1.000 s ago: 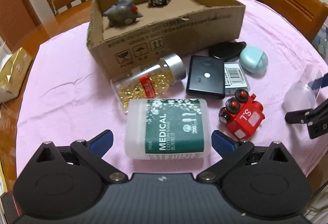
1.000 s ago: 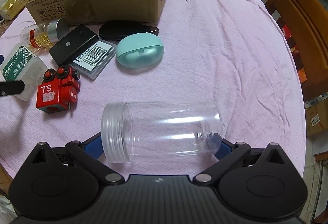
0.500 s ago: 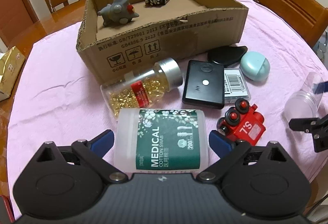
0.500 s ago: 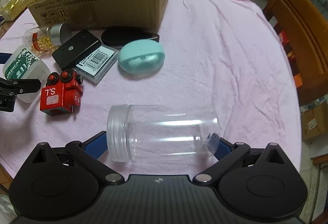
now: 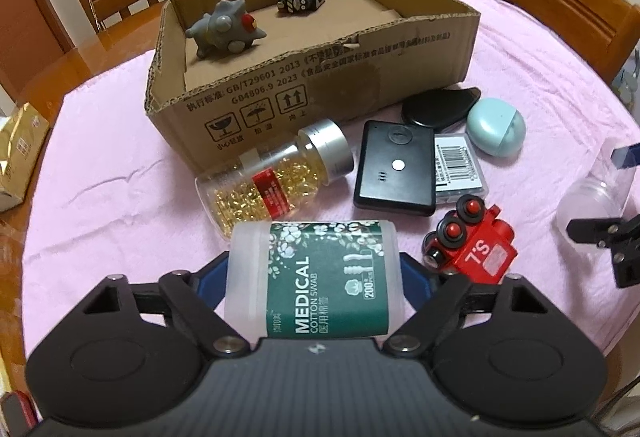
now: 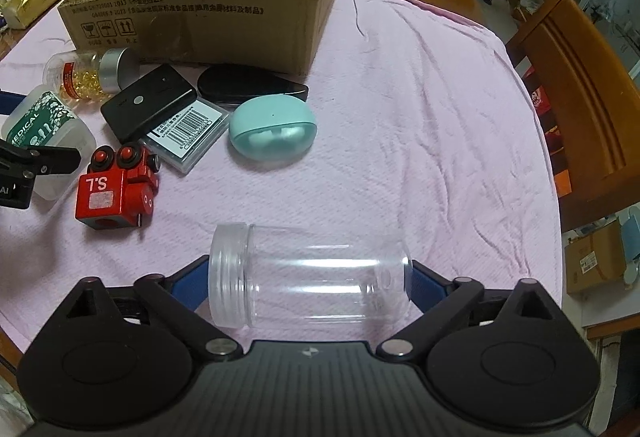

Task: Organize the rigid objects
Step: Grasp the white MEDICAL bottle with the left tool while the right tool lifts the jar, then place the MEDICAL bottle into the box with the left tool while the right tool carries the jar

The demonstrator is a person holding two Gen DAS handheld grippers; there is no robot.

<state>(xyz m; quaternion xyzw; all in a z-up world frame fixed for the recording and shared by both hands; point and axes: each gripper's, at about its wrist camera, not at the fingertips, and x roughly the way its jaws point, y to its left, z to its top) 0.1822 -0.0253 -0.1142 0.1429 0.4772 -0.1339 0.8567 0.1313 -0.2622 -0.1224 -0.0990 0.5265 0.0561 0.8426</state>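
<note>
Grip check: left gripper [image 5: 312, 279] clamped on cotton swab box [image 5: 316, 277], right gripper [image 6: 310, 281] on clear jar [image 6: 308, 283], both above pink cloth [image 6: 420, 117]. Probably light, stiff, slick plastic; hold mid-body, squeeze gently.

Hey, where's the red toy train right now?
On the pink cloth: the red toy train sits right of the cotton swab box, just below the barcode case.

The barcode case [image 5: 460, 169] lay partly hidden under the black power bank [image 5: 394, 169]; its small print was unreadable.
</note>
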